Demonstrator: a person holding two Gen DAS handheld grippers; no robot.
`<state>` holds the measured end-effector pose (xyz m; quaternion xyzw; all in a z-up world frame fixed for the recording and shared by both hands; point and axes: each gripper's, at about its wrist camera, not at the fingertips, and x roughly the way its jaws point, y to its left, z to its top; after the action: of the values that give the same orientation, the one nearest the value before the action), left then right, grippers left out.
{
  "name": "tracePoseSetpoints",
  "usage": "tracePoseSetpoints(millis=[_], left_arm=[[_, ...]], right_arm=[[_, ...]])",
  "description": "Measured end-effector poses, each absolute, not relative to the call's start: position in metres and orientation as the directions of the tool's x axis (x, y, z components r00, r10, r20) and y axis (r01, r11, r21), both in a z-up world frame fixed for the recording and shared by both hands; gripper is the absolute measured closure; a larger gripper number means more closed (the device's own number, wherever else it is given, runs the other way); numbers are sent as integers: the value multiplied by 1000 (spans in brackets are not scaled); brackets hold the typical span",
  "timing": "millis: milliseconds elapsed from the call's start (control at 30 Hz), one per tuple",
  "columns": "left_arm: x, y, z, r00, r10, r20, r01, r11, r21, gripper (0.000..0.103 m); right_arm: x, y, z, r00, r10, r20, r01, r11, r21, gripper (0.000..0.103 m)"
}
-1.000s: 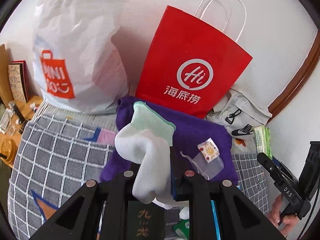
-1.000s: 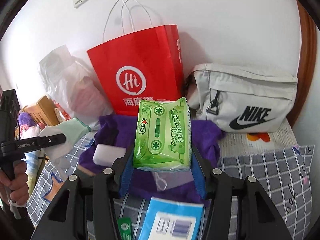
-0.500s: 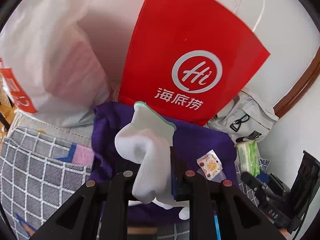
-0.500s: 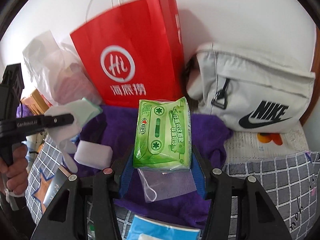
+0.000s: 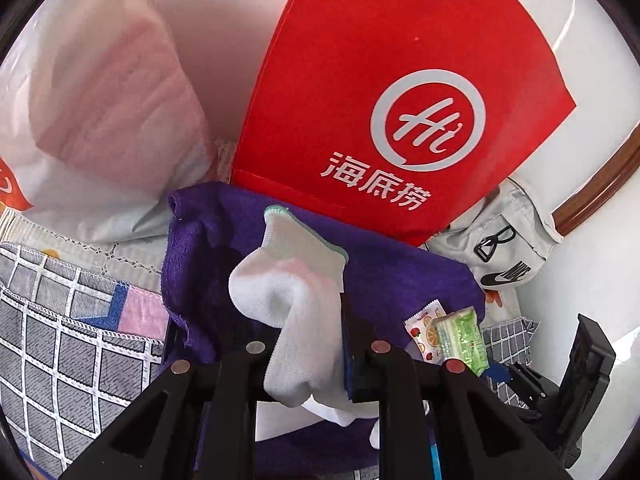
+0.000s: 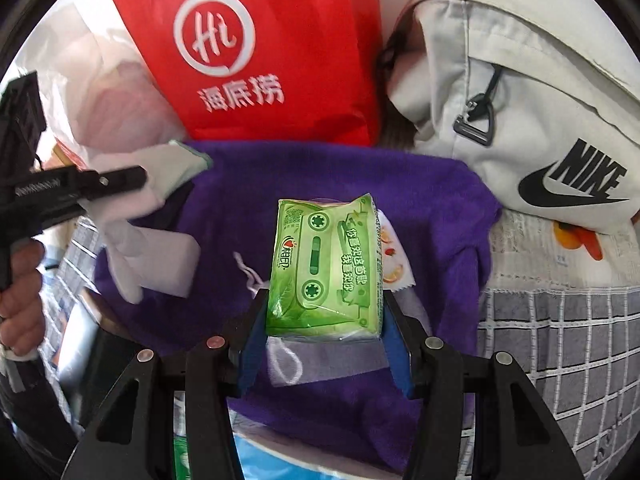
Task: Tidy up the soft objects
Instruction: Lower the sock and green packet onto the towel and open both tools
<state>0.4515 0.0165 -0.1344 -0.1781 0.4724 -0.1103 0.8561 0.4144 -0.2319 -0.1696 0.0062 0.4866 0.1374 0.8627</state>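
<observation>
My left gripper (image 5: 308, 332) is shut on a white knitted glove (image 5: 292, 292) with a green cuff, held just above the purple towel (image 5: 400, 272). In the right wrist view the same glove (image 6: 160, 184) hangs from the left gripper (image 6: 136, 178) over a white block (image 6: 168, 264) on the towel (image 6: 432, 208). My right gripper (image 6: 324, 320) is shut on a green tissue pack (image 6: 324, 268), low over the towel's middle. Under the pack lie a translucent drawstring pouch (image 6: 312, 360) and a fruit-printed sachet (image 6: 394, 264).
A red paper bag (image 6: 260, 48) stands behind the towel, with a white plastic bag (image 5: 100, 100) to its left and a grey Nike bag (image 6: 520, 120) to its right. A grey checked cloth (image 6: 560, 340) covers the surface. A hand (image 6: 20, 300) holds the left gripper.
Both grippers have come down and forward toward the purple towel, so the bags fill more of each view. The glove and the tissue pack stay gripped as before.
</observation>
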Motion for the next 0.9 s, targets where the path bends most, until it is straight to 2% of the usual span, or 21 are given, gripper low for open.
tracePoseSetpoints(millis=[267, 567, 667, 733, 833, 900], left_arm=[[456, 18, -144, 517, -364, -775, 7, 907, -422, 85], [460, 15, -152, 492, -376, -785, -1, 902, -432, 84], [462, 16, -155, 474, -401, -784, 1, 890, -455, 80], [462, 16, -156, 469, -403, -786, 0, 890, -457, 78], [462, 14, -156, 464, -394, -793, 1, 896, -444, 67], [462, 14, -155, 466, -386, -796, -1, 899, -437, 65]], right_arm=[[423, -238, -184, 453, 175, -874, -180, 978, 103, 51], [423, -235, -193, 416, 180, -891, -193, 975, 107, 50], [421, -237, -190, 422, 192, -886, -198, 973, 117, 49], [420, -239, -187, 426, 205, -881, -205, 971, 126, 45], [417, -240, -181, 448, 215, -868, -213, 968, 130, 38], [414, -237, -176, 462, 217, -860, -219, 968, 126, 36]])
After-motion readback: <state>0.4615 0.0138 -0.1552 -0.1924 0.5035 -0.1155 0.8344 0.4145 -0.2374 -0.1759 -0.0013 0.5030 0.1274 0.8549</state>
